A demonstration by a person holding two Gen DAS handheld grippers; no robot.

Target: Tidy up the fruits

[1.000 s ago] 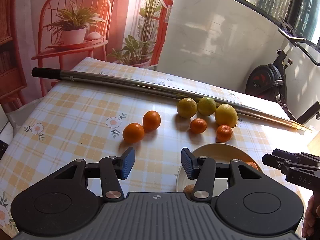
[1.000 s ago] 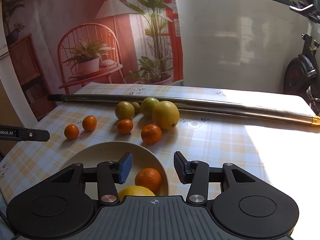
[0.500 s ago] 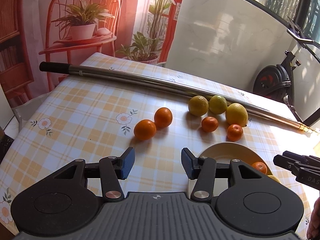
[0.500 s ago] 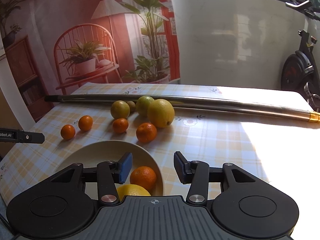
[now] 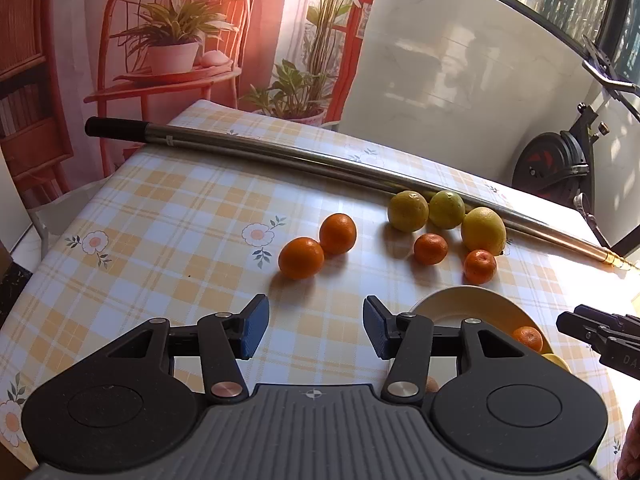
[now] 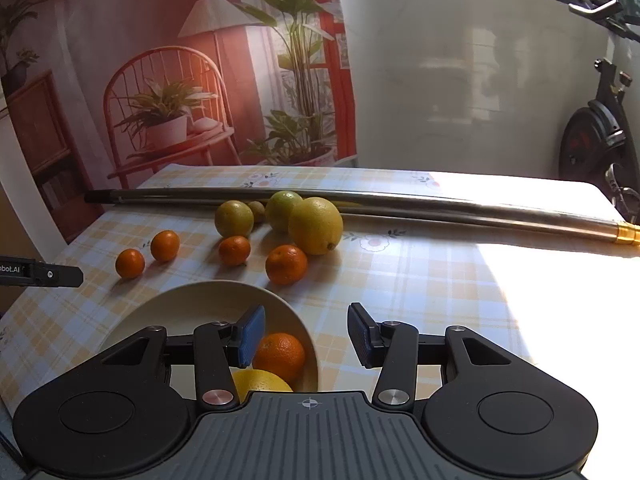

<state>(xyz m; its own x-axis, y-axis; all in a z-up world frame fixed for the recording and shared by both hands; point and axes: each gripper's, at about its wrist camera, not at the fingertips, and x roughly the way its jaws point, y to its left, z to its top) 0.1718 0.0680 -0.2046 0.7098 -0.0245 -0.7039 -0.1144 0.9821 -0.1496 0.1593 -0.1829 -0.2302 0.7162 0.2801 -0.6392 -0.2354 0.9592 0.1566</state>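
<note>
Hovering left gripper (image 5: 314,328): jaws wide, empty, low centre of frame above the checked tablecloth (image 5: 180,216).
Right gripper (image 6: 306,334): jaws wide, empty, over the bowl (image 6: 192,304) rim.
Bowl: holds 1 orange (image 6: 279,356) and 1 yellow fruit (image 6: 260,382).
Loose fruit: 2 oranges (image 5: 316,246) mid-frame; lemon (image 5: 483,231) near the metal pole (image 5: 320,162).

I've swung my left gripper (image 5: 316,328) leftward, so the two oranges (image 5: 318,246) now sit ahead of its jaws and the bowl (image 5: 476,304) has slid to the right. My right gripper (image 6: 306,334) has eased back slightly.
</note>
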